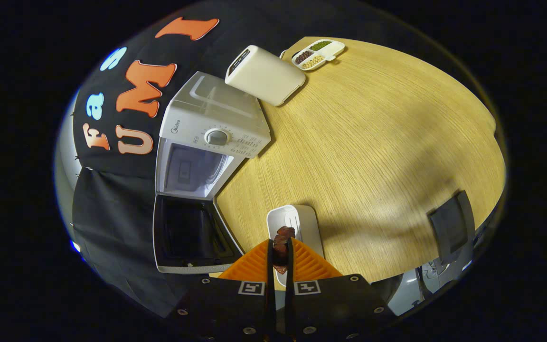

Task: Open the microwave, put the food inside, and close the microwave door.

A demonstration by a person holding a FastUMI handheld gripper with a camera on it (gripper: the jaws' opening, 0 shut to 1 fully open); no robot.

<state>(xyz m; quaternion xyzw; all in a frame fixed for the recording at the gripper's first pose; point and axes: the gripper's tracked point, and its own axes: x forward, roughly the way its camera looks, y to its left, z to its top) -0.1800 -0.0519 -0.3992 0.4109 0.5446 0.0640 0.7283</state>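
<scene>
Gripper (281,251) pinching food (283,243) btwn both fingers, over white tray (304,223) on wooden table (378,142). Microwave (212,128) beyond, w/ door (190,235) swung fully open, cavity lit. White box (265,75) and divided dish (318,53) farther back.

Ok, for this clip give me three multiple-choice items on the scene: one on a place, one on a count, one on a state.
1. The food is:
A. inside the microwave
B. between the gripper fingers, over the white tray
C. on the toaster

2. Compartments in the divided dish:
A. one
B. three
C. six

3. The microwave door is:
A. open
B. shut
C. missing

Key: 1 B, both fingers press the dark piece; 2 B, three fillings show; 3 A, the door hangs open, the cavity visible.
</scene>
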